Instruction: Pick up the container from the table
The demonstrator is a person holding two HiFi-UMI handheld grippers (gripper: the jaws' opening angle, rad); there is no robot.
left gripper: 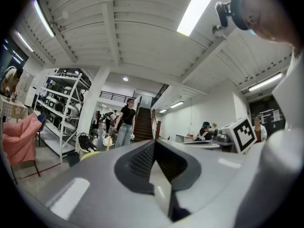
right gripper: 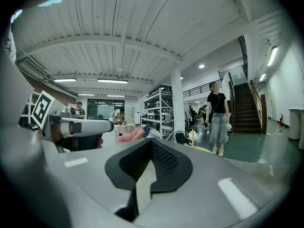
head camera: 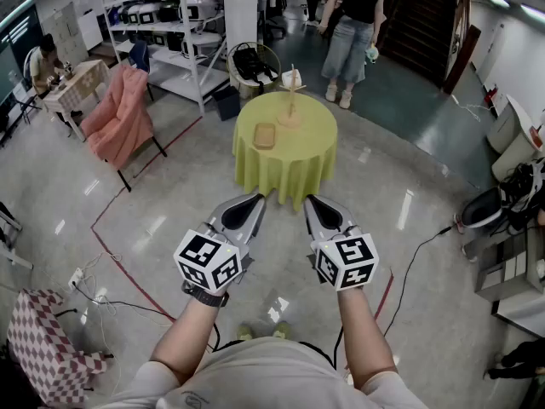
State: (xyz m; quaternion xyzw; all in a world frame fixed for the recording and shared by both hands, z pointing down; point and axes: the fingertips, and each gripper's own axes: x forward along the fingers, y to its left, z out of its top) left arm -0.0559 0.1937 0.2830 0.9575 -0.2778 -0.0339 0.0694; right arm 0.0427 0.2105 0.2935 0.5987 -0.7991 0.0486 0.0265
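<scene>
A flat tan container (head camera: 265, 135) lies on a round table with a yellow-green cloth (head camera: 294, 164), well ahead of me. A thin wooden stand (head camera: 291, 109) rises beside it on the table. I hold both grippers low in front of my body, short of the table and pointing at it. My left gripper (head camera: 255, 199) and right gripper (head camera: 312, 201) are each shut, with nothing between the jaws. The left gripper view shows its closed tip (left gripper: 154, 144) and a sliver of the tablecloth (left gripper: 90, 155). The right gripper view shows its closed tip (right gripper: 152, 144) and the cloth's edge (right gripper: 204, 148).
A person (head camera: 353, 24) stands beyond the table. A chair draped in pink cloth (head camera: 119, 113) is at the left, with shelving (head camera: 170, 24) and a basket (head camera: 253, 68) behind. Cables and red tape (head camera: 128, 271) cross the floor. A checkered seat (head camera: 47, 339) sits near left; equipment (head camera: 511, 262) sits right.
</scene>
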